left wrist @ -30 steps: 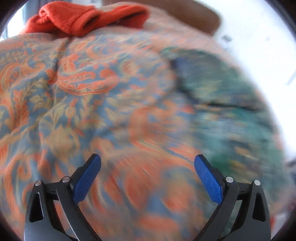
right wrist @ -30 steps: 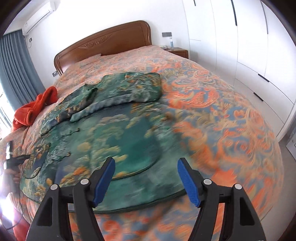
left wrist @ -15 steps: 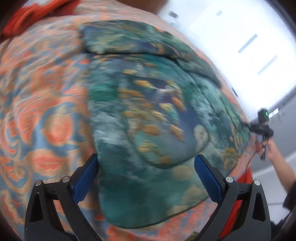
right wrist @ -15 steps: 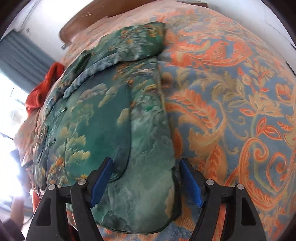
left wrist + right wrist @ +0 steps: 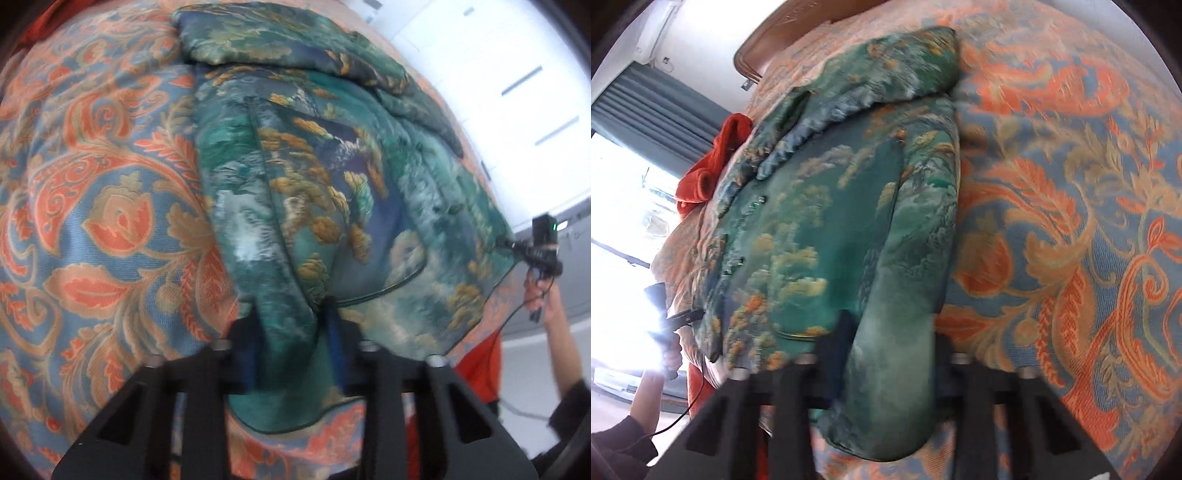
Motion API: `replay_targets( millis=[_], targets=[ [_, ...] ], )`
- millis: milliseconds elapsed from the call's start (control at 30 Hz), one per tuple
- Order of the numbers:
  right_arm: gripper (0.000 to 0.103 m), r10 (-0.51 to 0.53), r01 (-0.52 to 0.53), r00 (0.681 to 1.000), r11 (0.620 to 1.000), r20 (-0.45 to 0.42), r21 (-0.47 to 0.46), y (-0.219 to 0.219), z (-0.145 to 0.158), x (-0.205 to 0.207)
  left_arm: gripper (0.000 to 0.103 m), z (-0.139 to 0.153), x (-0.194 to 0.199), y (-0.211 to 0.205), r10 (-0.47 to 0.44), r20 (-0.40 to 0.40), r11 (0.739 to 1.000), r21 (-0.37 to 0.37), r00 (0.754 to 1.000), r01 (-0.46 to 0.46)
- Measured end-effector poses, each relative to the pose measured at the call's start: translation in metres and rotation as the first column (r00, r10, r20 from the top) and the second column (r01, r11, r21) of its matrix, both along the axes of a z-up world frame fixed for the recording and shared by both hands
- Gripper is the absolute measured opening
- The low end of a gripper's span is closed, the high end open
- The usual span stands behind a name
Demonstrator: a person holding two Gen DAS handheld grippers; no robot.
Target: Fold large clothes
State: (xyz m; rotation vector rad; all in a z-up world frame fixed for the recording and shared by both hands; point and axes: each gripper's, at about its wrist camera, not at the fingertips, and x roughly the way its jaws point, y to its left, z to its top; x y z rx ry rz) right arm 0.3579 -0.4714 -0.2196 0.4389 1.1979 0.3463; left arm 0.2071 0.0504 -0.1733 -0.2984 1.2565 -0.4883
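Spread flat on the paisley bedspread (image 5: 110,229), the green brocade jacket (image 5: 332,192) has its near hem bunched in both grippers, left gripper (image 5: 291,354) and right gripper (image 5: 890,362) having just closed their fingers on opposite corners, presumably to lift it toward the far collar.

Green jacket (image 5: 332,192) with gold tree print, orange-and-blue paisley bedspread (image 5: 110,206), red cloth (image 5: 713,162)
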Motion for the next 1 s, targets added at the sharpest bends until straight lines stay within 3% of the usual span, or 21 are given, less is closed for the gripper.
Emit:
replay_targets(
  millis=[267,467,700,1000],
  targets=[
    [0.014,0.002,-0.001,0.998,1.0,0.061,-0.005,0.012,0.044,-0.015,0.015,0.024,-0.019,0.013,0.003,0.033,1.0,0.026,0.999,-0.004],
    [0.014,0.008,-0.008,1.0,1.0,0.028,0.015,0.004,0.041,-0.055,0.013,0.008,-0.041,0.04,0.045,-0.012,0.999,-0.017,0.999,-0.045],
    [0.014,-0.018,0.019,1.0,0.998,-0.018,0.061,0.001,0.025,-0.111,0.01,-0.014,-0.055,0.04,0.075,-0.058,0.996,-0.033,0.995,-0.077],
    [0.012,0.046,-0.041,0.998,0.995,-0.05,0.089,0.006,0.053,-0.161,0.01,0.004,-0.029,0.05,0.021,-0.117,0.996,-0.089,0.993,-0.031]
  ],
)
